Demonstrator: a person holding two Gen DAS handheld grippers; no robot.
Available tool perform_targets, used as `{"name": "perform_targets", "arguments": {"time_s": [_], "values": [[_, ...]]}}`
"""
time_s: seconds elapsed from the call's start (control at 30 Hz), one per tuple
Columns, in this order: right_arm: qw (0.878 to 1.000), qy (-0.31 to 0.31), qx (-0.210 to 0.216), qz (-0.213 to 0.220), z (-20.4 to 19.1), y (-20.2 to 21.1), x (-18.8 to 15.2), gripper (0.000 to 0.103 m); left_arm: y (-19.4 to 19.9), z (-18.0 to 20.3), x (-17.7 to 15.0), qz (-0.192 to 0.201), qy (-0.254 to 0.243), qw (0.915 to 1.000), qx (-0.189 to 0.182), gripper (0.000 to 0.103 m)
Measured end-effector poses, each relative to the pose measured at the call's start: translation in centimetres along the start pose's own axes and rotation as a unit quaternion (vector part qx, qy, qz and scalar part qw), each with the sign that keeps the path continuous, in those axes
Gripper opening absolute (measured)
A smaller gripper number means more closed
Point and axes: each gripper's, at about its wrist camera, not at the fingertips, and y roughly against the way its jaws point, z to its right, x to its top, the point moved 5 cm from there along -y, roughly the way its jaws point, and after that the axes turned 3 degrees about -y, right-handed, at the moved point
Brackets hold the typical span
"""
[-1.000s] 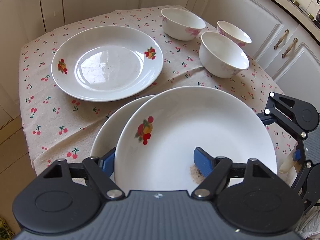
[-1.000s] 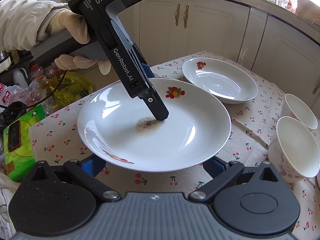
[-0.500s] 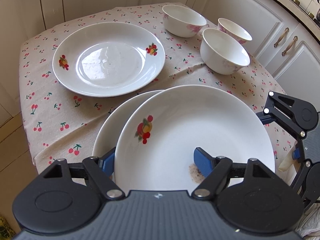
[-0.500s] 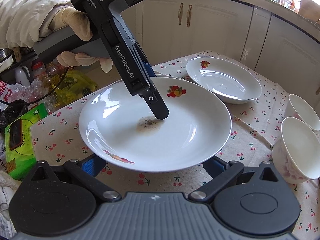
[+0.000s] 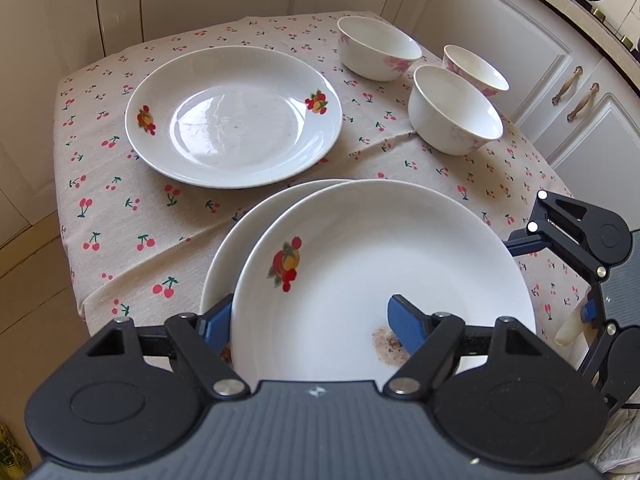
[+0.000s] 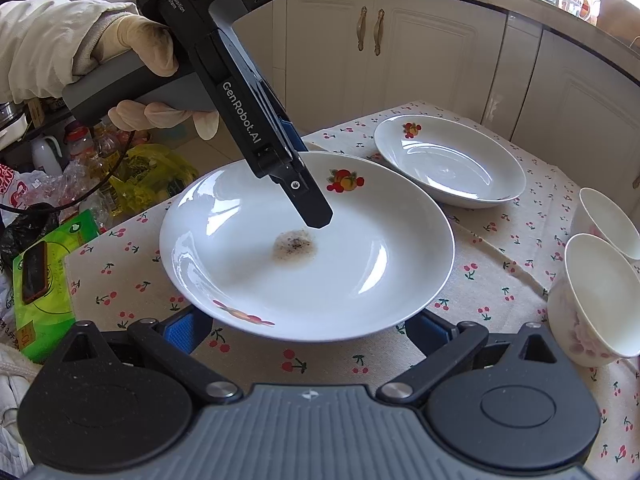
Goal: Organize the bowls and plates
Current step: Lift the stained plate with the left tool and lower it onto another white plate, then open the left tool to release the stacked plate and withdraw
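My left gripper (image 5: 310, 320) is shut on the near wall of a white fruit-print plate (image 5: 380, 272), one blue pad inside by a brown stain (image 6: 294, 244) and the other outside the rim. This plate hangs just over a second plate (image 5: 228, 256), which shows only as a crescent at its left. A third plate (image 5: 234, 116) lies further back on the cloth. Three white bowls (image 5: 456, 110) stand at the back right. My right gripper (image 6: 308, 330) is open, its fingers spread wide below the held plate's near rim and their tips hidden by it.
The small table (image 5: 120, 220) has a cherry-print cloth and drops off at the left and near edges. White cabinets (image 6: 400, 60) close in behind and to the right. A green packet (image 6: 44, 280), bottles and bags crowd the floor side at the left.
My left gripper and its plate have drifted slightly, so the far plate and bowls sit a little to the right in its view. The grip is unchanged. The right gripper has not moved.
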Motion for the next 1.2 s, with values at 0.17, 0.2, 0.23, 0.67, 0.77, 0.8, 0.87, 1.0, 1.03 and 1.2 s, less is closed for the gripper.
{"name": "perform_targets", "arguments": {"time_s": [0.17, 0.2, 0.23, 0.67, 0.77, 0.8, 0.87, 1.0, 1.03, 1.2], "values": [[1.000, -0.004, 0.001, 0.000, 0.0, 0.2, 0.0, 0.103, 0.4, -0.1, -0.3, 0.001, 0.007, 1.0000, -0.001, 0.079], [1.000, -0.004, 0.002, 0.001, 0.0, 0.1, 0.0, 0.103, 0.4, -0.1, -0.3, 0.001, 0.008, 1.0000, -0.001, 0.079], [1.000, -0.005, 0.003, 0.001, 0.0, 0.1, 0.0, 0.103, 0.5, -0.2, -0.3, 0.000, 0.010, 0.9999, -0.002, 0.079], [1.000, -0.012, 0.008, -0.003, 0.2, -0.3, 0.1, 0.103, 1.3, -0.4, -0.7, 0.003, 0.031, 0.9995, -0.001, 0.079], [1.000, -0.013, 0.006, -0.005, 0.2, -0.4, 0.1, 0.103, 1.5, -0.5, -0.7, 0.004, 0.032, 0.9995, 0.003, 0.079], [1.000, -0.014, 0.006, -0.005, 0.2, -0.4, 0.1, 0.103, 1.6, -0.5, -0.8, 0.005, 0.035, 0.9994, 0.004, 0.079], [1.000, -0.015, 0.006, -0.006, 0.2, -0.5, 0.1, 0.103, 1.8, -0.5, -0.8, 0.005, 0.038, 0.9992, 0.006, 0.079], [1.000, -0.018, 0.005, -0.008, 0.2, -0.6, 0.1, 0.103, 2.1, -0.5, -0.9, 0.004, 0.040, 0.9991, 0.012, 0.079], [1.000, -0.019, 0.005, -0.009, 0.3, -0.6, 0.1, 0.103, 2.1, -0.6, -0.9, 0.005, 0.041, 0.9991, 0.013, 0.079], [1.000, -0.023, 0.006, -0.007, 0.3, -0.6, 0.1, 0.103, 2.3, -0.5, -0.9, 0.003, 0.044, 0.9988, 0.020, 0.080]]}}
